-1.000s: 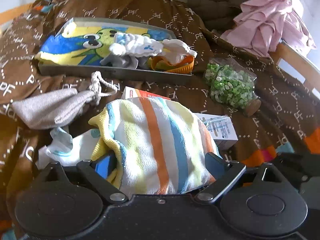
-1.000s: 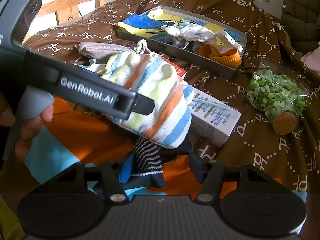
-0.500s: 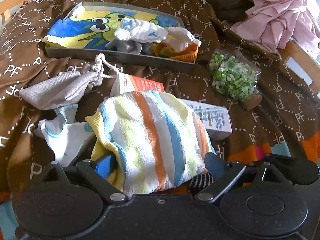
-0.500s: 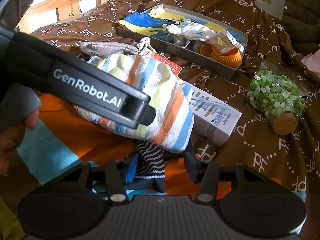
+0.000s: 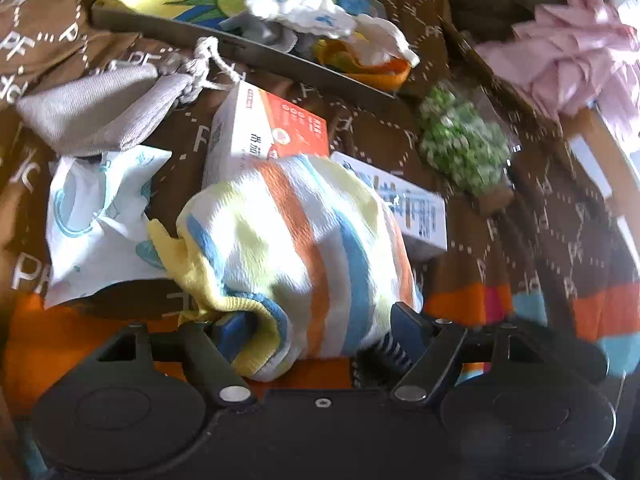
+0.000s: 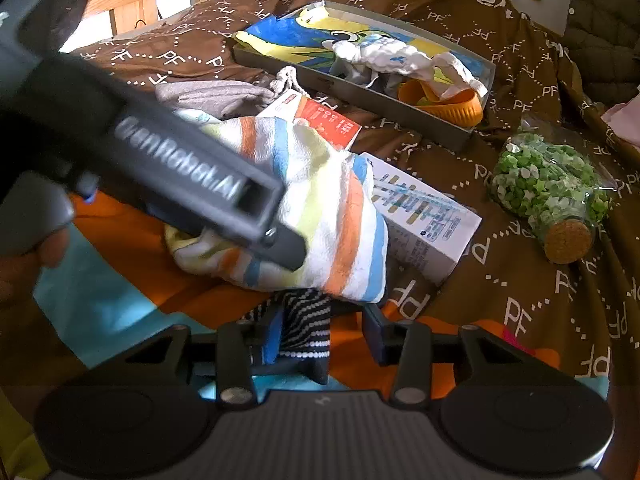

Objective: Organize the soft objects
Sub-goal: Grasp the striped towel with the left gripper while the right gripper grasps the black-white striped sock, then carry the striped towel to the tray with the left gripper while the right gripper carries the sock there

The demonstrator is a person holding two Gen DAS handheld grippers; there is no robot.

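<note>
We see the left gripper (image 5: 316, 320) clamping the striped towel (image 5: 296, 248) between its 2 fingers, on the brown blanket (image 6: 540, 288) near its orange-striped edge. The right gripper (image 6: 320, 340) has narrow fingers pinching a black-and-white striped sock (image 6: 306, 324) just under the towel. The gray tray (image 6: 400, 108) sits well apart, farther up the blanket.

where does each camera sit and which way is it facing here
Left wrist: on the left tool, looking forward over the striped towel it grips toward the gray tray; only its own fingers show.
Right wrist: on the right tool, which grips a black striped sock, facing the same tray; the left tool's body and the person's hand show.
Shared: towel, tray, green-bead jar.
</note>
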